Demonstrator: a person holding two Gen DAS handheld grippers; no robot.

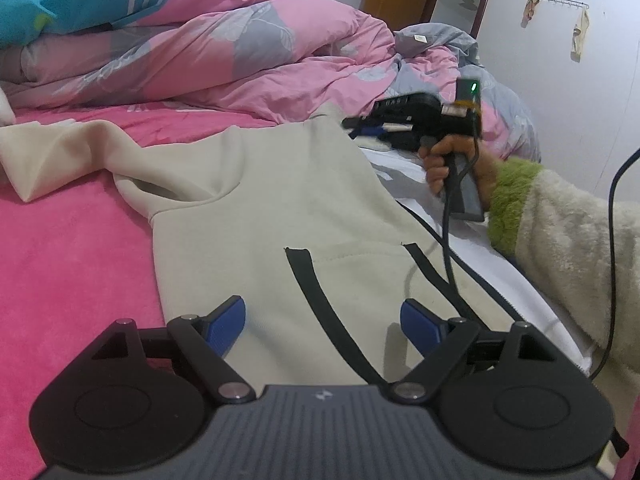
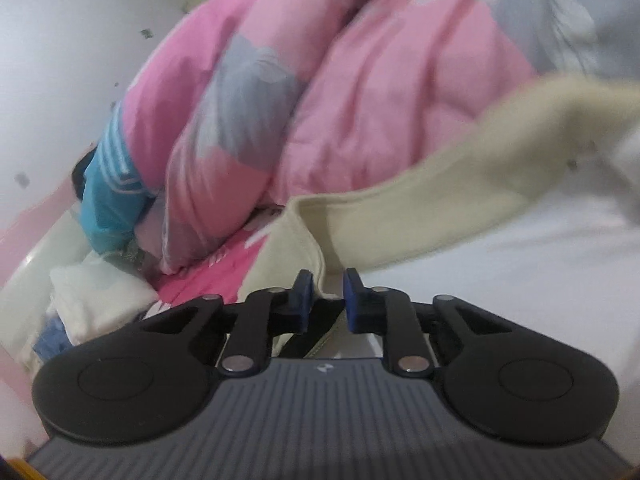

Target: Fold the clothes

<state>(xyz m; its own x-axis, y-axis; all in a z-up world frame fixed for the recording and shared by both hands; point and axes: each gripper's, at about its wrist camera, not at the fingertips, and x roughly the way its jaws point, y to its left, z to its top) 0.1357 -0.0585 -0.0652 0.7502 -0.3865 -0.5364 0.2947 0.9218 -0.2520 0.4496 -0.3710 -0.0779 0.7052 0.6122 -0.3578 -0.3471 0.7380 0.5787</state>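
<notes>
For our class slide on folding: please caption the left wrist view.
Open left gripper hovers over a cream hoodie on a pink bed.

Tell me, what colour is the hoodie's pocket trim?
Black pocket trim on the cream hoodie; clearest in the left wrist view.

Our left gripper point(image 1: 323, 322) has its two blue pads point(image 1: 226, 326) far apart, with nothing pinched between them. Our right gripper point(image 2: 325, 300) has its pads point(image 2: 352, 300) close together, with a small gap left. Our right hand point(image 1: 444, 164) wraps tight around its handle, and a fluffy sleeve point(image 1: 560, 224) covers that arm.
</notes>
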